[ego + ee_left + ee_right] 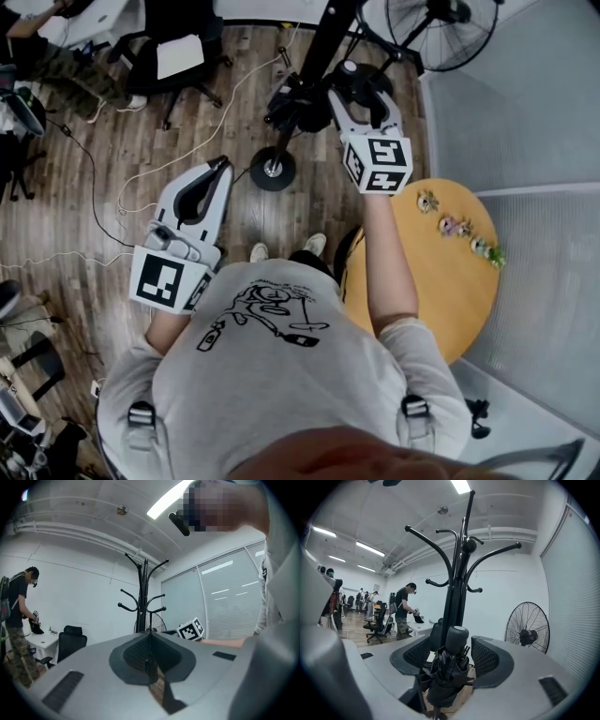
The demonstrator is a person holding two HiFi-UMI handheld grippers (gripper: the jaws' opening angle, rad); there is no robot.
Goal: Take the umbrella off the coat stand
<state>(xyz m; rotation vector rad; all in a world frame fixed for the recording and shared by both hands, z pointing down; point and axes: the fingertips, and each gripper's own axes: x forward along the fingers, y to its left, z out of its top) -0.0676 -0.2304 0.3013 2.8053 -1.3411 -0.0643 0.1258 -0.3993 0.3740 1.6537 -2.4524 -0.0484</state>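
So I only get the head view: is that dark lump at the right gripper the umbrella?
Observer: Yes; the right gripper view shows a folded black umbrella standing between the jaws of the right gripper, by the coat stand.
Operator: Is it squeezed?
Observer: No; the jaws stand wide apart and don't seem to press it.
Operator: And the other one?
Observer: The left gripper is shut, its own view shows, with nothing inside.

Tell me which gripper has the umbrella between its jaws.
The right gripper: the folded black umbrella stands between its open jaws, pads apart from it. The left gripper has its jaws together, empty.
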